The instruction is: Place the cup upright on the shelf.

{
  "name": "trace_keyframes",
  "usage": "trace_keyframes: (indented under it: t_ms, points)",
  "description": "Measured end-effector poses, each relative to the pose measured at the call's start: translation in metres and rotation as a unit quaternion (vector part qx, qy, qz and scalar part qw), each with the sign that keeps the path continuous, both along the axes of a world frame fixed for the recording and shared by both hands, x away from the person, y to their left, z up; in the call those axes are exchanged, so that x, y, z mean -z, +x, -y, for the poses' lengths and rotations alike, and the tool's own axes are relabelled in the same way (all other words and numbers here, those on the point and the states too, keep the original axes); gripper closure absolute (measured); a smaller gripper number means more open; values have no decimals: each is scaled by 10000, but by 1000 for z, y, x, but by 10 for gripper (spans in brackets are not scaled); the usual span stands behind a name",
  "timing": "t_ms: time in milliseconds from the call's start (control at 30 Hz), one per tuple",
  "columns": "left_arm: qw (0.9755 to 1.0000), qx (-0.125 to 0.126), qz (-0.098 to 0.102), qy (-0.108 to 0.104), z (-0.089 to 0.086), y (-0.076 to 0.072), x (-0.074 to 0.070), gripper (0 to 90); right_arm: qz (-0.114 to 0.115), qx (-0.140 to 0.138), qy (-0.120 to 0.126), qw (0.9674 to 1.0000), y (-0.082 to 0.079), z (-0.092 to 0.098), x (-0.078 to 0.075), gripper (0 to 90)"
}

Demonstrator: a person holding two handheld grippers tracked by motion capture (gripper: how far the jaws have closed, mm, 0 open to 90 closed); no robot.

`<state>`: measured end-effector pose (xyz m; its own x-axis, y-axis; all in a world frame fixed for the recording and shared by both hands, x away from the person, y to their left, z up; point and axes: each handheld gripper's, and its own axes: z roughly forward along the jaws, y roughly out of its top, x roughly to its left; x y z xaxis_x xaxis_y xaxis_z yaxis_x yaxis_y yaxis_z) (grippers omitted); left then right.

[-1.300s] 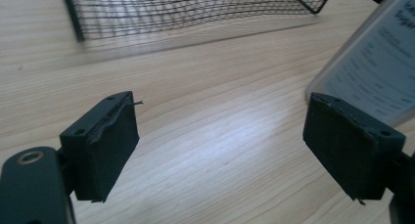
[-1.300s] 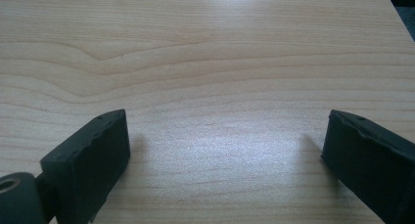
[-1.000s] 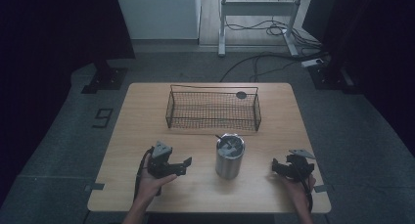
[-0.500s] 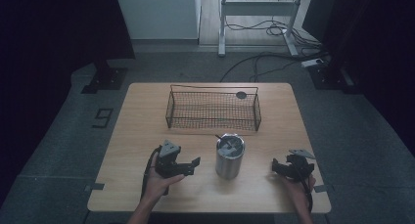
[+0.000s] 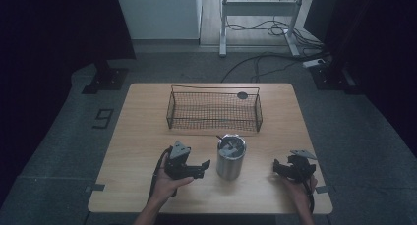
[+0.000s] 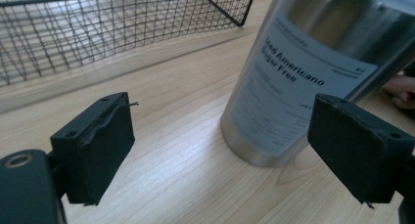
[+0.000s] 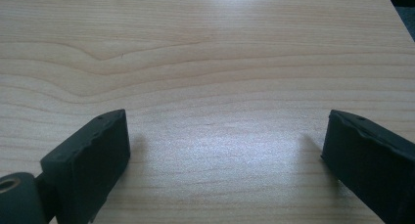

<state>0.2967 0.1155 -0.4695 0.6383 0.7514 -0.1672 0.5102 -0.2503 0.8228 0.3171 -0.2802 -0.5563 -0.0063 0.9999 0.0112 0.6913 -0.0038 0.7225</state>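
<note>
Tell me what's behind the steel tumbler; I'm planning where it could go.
Behind the steel tumbler stands a black wire basket on the table, with a dark round spot past it. The tumbler's inside is unclear.

The room looked like a lab or recording studio: a lone wooden table [image 5: 147,136] stood on grey carpet [image 5: 64,151], cables [image 5: 265,63] trailed round a metal desk frame [image 5: 255,9] behind, and dark curtains [image 5: 59,28] hung at the sides (with a floor marker reading 9 [image 5: 104,118]).
</note>
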Motion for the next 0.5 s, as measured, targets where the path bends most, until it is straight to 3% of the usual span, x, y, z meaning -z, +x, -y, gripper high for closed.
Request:
trace_keyframes:
  t_ms: [500]
  points:
    - [9993, 321, -37, 167, 21, -1, 1, 79, 1, 0, 0, 10000, 0, 0, 0, 36]
